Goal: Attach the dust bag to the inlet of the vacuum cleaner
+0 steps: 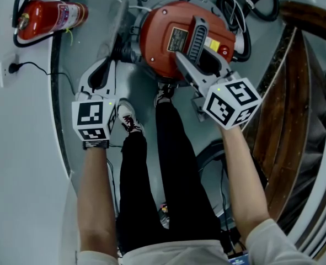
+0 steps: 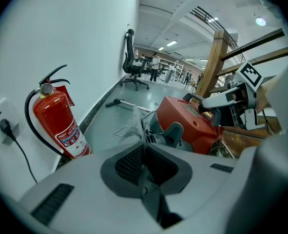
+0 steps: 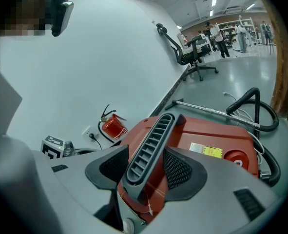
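The red vacuum cleaner [image 1: 163, 35] stands on the floor in front of the person's feet. My right gripper [image 1: 193, 57] is shut on its dark ribbed carry handle [image 3: 151, 145], one pad on each side. My left gripper [image 1: 103, 62] is to the left of the vacuum, near the wall. Its jaws are shut on a thin grey sheet, apparently the edge of the dust bag [image 2: 133, 126], which sticks up out of them. The grey bag [image 1: 119, 29] runs along the vacuum's left side. The inlet is hidden from all views.
A red fire extinguisher [image 1: 47, 16] lies by the wall at left, next to a wall socket [image 1: 8, 69] with a plug in it. Black hose [image 1: 245, 4] coils behind the vacuum, and a metal wand [image 3: 207, 108] lies there too. Wooden framing [image 1: 300, 93] closes the right side. The person's legs [image 1: 168, 164] fill the near floor.
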{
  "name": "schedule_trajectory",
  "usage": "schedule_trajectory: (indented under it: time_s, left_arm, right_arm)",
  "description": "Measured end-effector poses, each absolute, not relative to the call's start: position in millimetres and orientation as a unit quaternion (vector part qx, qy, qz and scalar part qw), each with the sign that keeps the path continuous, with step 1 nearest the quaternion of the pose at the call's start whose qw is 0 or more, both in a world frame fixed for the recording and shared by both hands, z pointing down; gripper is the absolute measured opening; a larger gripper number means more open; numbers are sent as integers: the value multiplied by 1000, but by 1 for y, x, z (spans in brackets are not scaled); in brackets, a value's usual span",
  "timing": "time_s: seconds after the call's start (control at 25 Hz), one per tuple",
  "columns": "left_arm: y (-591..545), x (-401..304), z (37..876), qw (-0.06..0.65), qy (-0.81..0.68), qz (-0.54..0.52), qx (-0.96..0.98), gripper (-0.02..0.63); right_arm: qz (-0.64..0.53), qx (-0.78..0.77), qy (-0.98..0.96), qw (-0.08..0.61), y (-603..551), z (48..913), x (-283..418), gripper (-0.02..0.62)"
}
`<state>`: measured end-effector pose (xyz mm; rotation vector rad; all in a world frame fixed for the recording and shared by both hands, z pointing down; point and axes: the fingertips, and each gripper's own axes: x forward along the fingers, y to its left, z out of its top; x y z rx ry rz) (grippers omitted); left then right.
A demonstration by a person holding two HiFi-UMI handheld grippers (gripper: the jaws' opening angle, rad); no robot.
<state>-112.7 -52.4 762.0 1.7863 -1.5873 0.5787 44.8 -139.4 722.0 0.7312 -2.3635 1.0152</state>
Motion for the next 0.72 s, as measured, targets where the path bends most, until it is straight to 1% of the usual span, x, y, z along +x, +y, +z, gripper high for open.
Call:
schedule_trajectory:
  time_s: [0.72]
  left_arm:
    - [-52, -106, 762, 317, -586, 242, 705, 20]
  right_arm:
    - [368, 266, -860, 232, -139, 722, 44, 218]
